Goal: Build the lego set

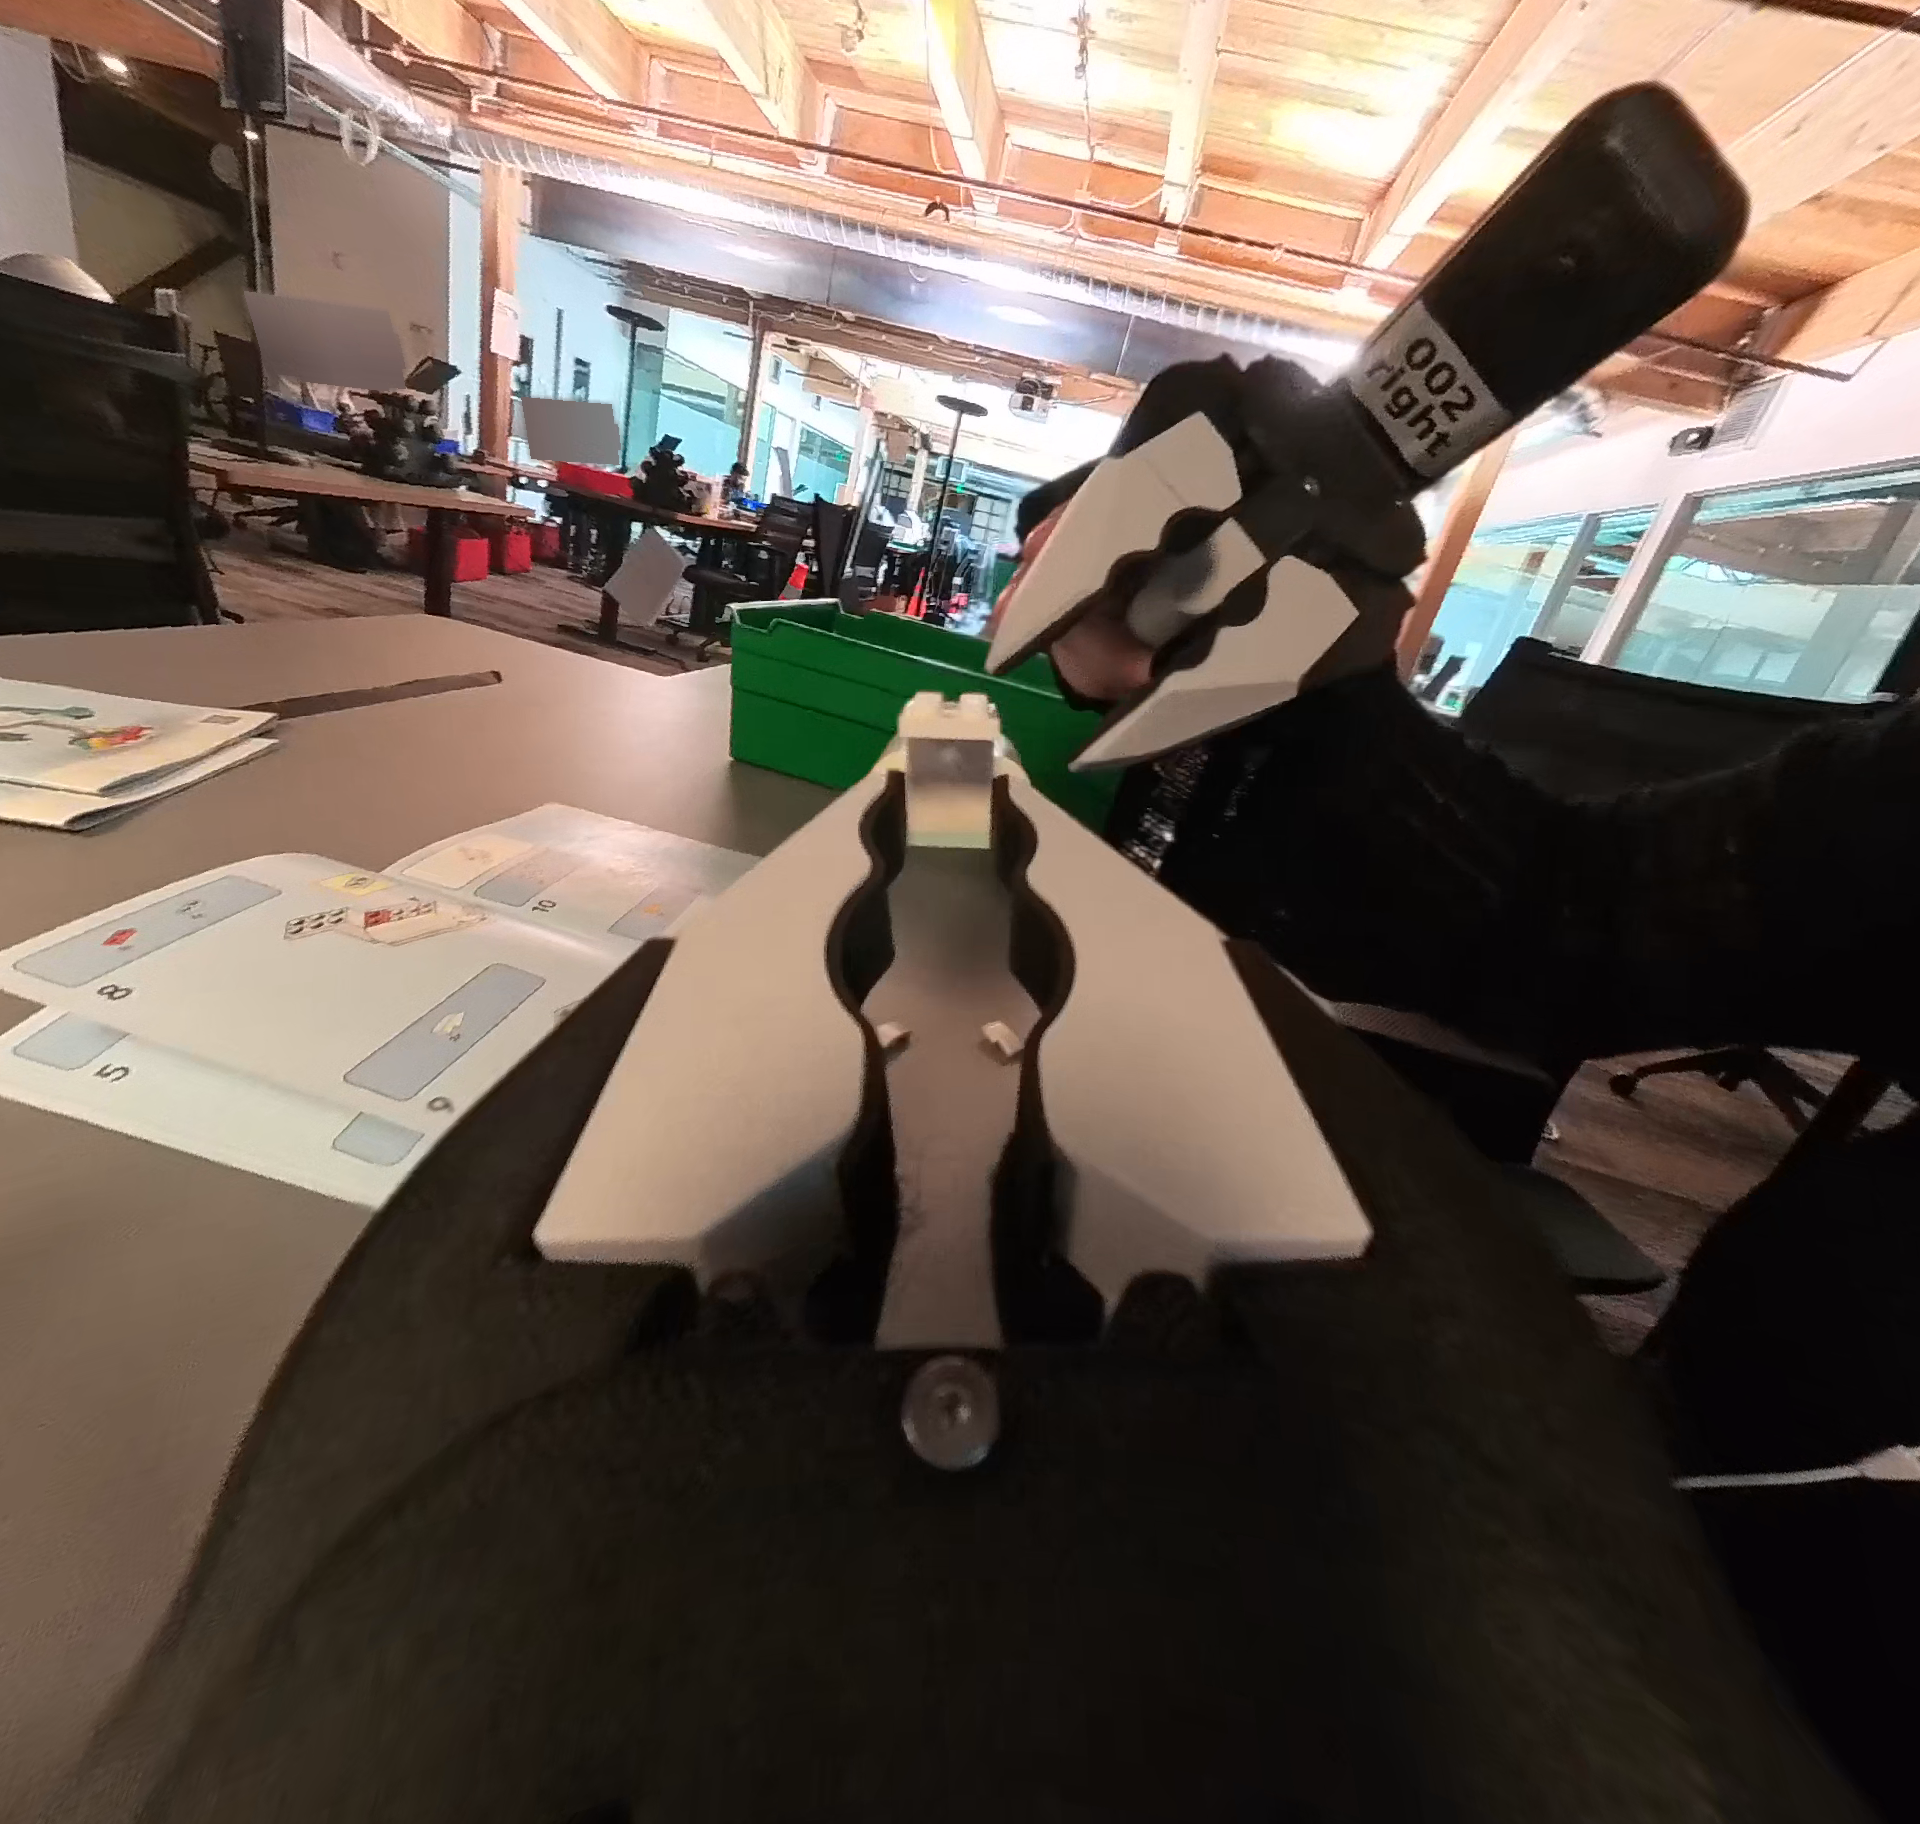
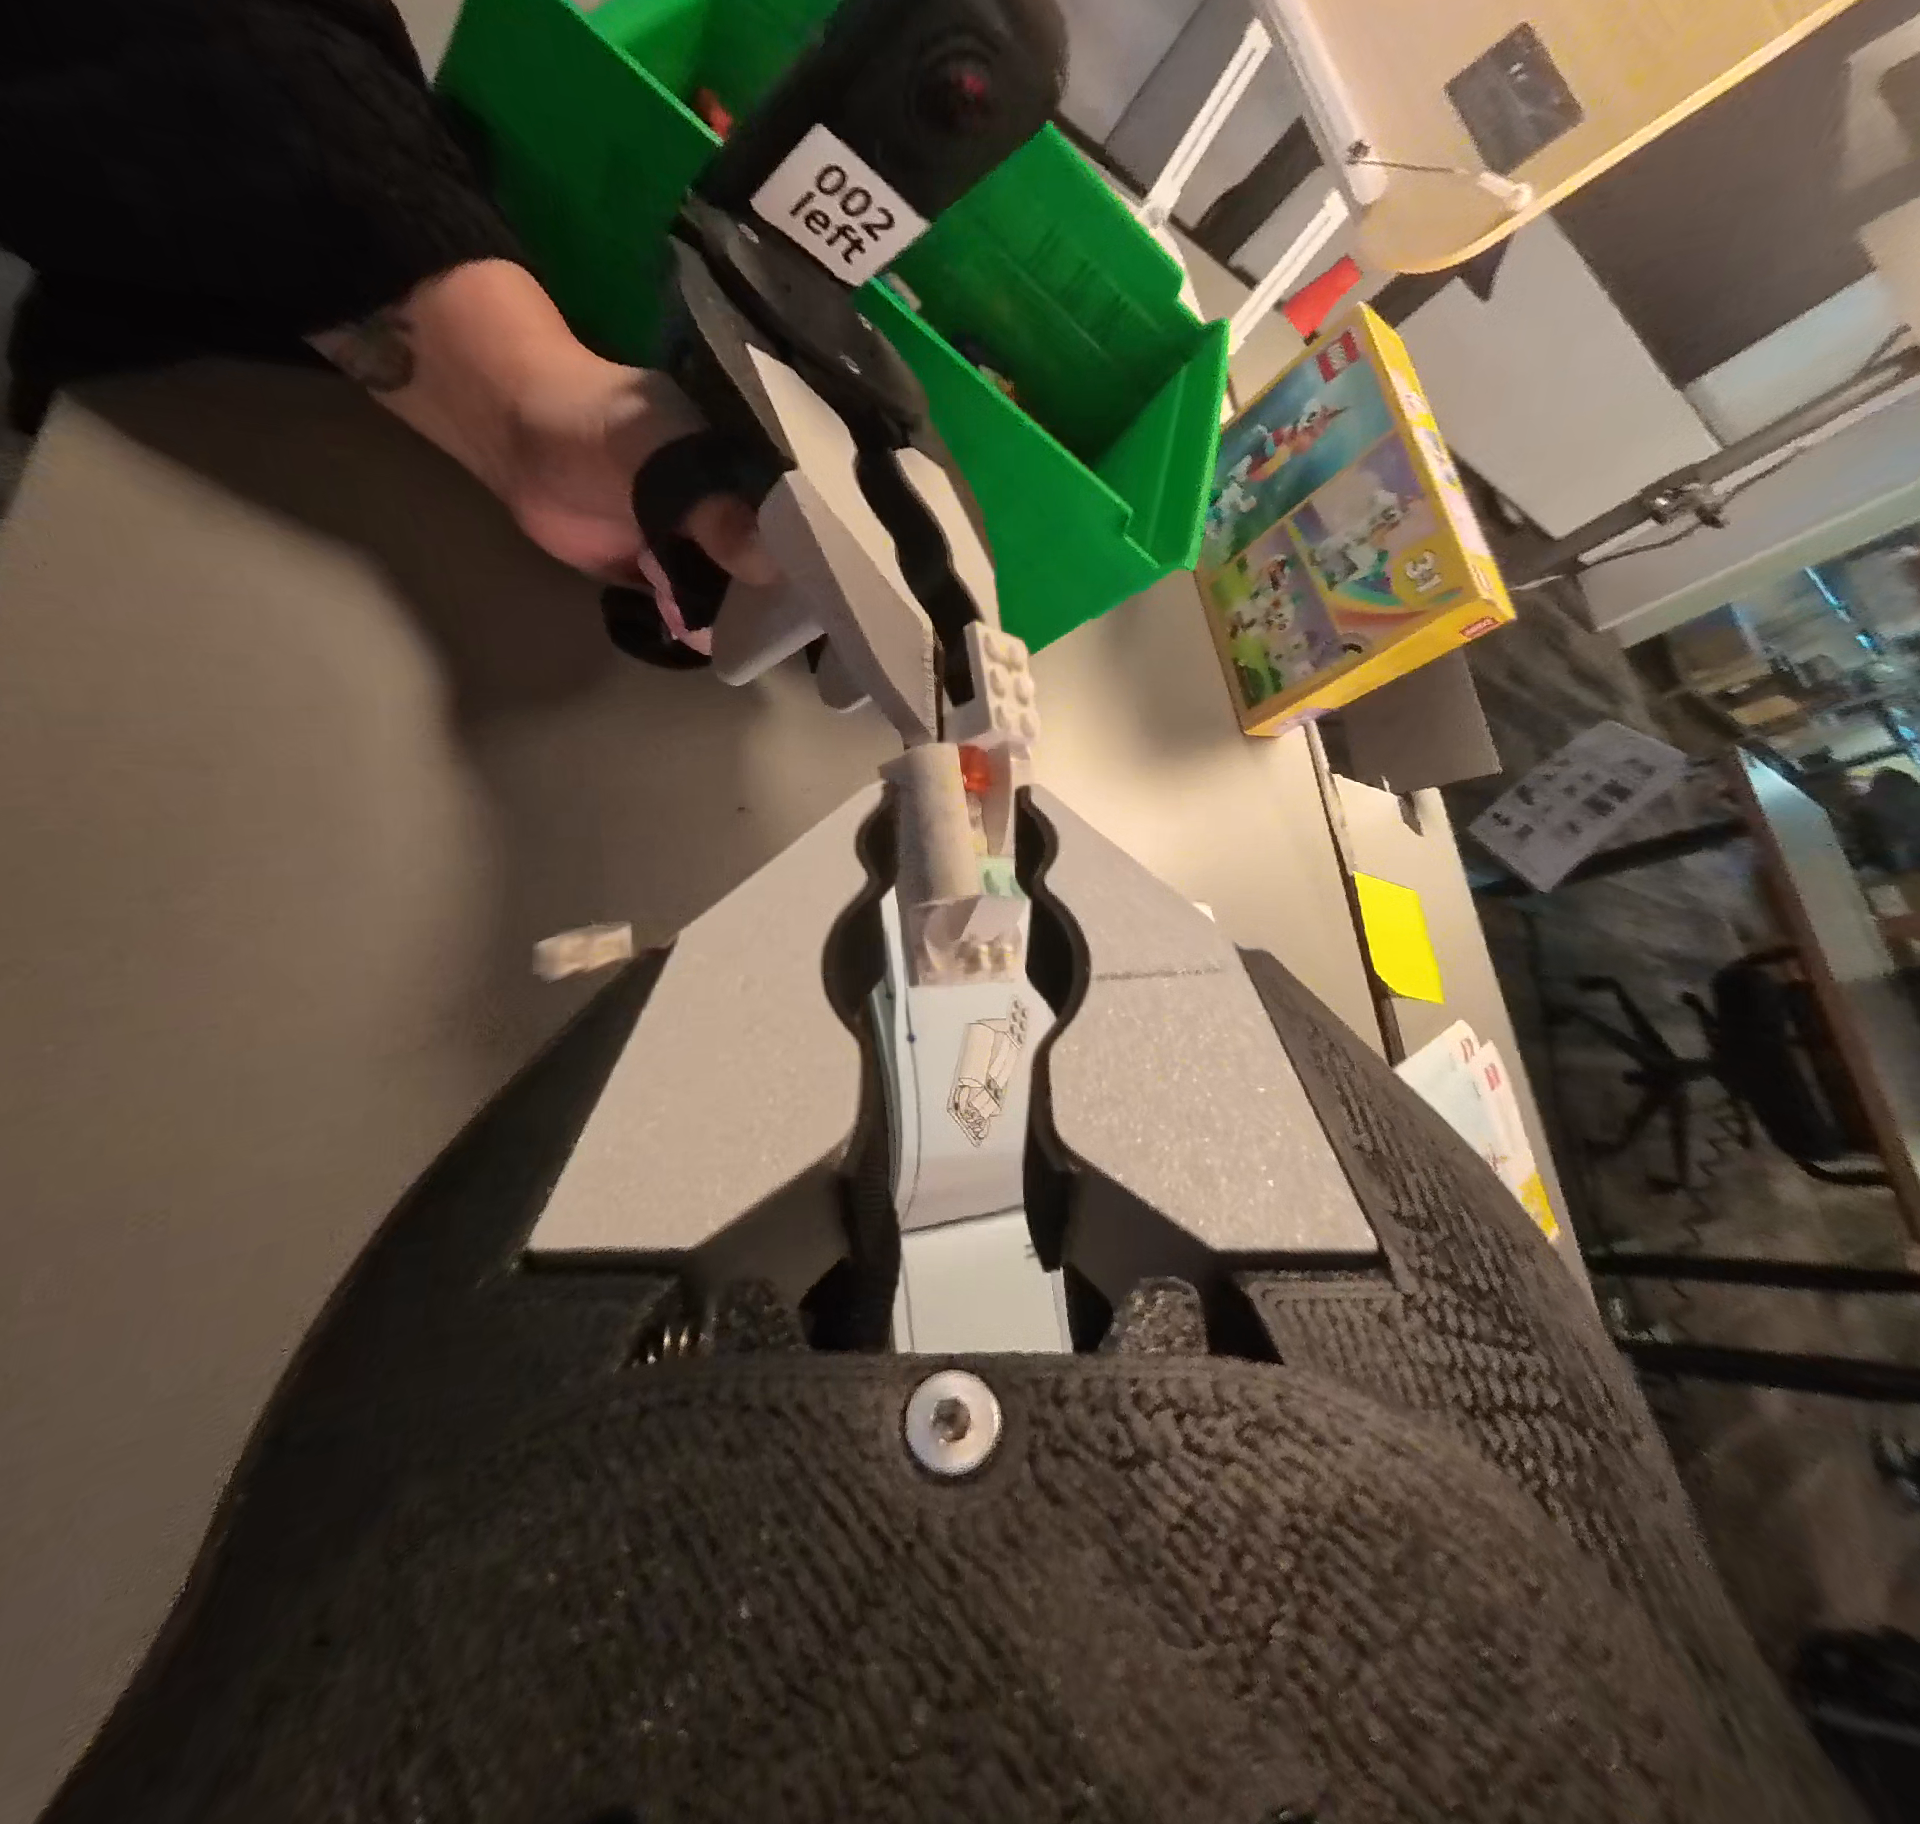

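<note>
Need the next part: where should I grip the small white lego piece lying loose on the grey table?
Pinch the small white lego piece across its short width, at mid-length, coming straight down from above. It lies flat and elongated on the grey table with nothing beside it, so both long sides look free. It is blurred, so finer detail is unclear.

The right gripper (image 2: 951, 818) jaws clamp a white Lego assembly (image 2: 940, 839), meeting the left gripper's (image 2: 951, 694) white brick (image 2: 1003, 688).

Office chairs (image 1: 769, 538) (far desks (image 1: 353, 496) too)
</note>
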Tool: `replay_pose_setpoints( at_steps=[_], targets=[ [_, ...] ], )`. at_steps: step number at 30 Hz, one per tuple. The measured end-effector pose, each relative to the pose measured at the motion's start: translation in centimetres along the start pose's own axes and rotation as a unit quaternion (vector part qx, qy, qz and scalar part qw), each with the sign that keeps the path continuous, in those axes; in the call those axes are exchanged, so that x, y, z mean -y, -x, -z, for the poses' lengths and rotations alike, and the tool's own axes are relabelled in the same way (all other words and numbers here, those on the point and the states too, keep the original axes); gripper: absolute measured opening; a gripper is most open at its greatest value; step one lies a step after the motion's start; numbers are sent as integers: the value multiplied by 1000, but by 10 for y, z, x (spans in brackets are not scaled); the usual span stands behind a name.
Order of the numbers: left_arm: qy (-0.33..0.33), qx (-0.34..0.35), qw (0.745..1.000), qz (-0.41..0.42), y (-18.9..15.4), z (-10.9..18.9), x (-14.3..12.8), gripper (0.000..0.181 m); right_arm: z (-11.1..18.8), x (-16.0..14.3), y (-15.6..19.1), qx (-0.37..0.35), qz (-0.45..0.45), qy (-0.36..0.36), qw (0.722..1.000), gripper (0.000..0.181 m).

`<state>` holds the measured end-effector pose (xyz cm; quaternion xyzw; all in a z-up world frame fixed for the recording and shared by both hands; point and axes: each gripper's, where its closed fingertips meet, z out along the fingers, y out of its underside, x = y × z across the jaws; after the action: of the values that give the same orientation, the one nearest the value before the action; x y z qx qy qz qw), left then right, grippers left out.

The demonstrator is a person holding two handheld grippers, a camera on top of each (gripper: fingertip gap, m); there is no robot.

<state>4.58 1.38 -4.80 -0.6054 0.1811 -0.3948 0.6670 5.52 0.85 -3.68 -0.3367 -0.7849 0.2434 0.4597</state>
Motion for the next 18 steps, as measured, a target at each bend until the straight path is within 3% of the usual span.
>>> replay_pose_setpoints(
  at_steps=[4,7,13,18],
  targets=[
    [-1,35,999,-6,12,4,2,15,4,-12,3,-6,-45,-2,999,19],
    [1,46,999,-2,17,5,0,15,6,-29,24,27,-74,28,996,18],
    [12,45,999,-11,15,3,-4,15,8,-50,104,167,-184,84,965,23],
    [13,40,999,-13,12,2,-3,15,10,-59,160,217,-234,128,939,28]
  ],
)
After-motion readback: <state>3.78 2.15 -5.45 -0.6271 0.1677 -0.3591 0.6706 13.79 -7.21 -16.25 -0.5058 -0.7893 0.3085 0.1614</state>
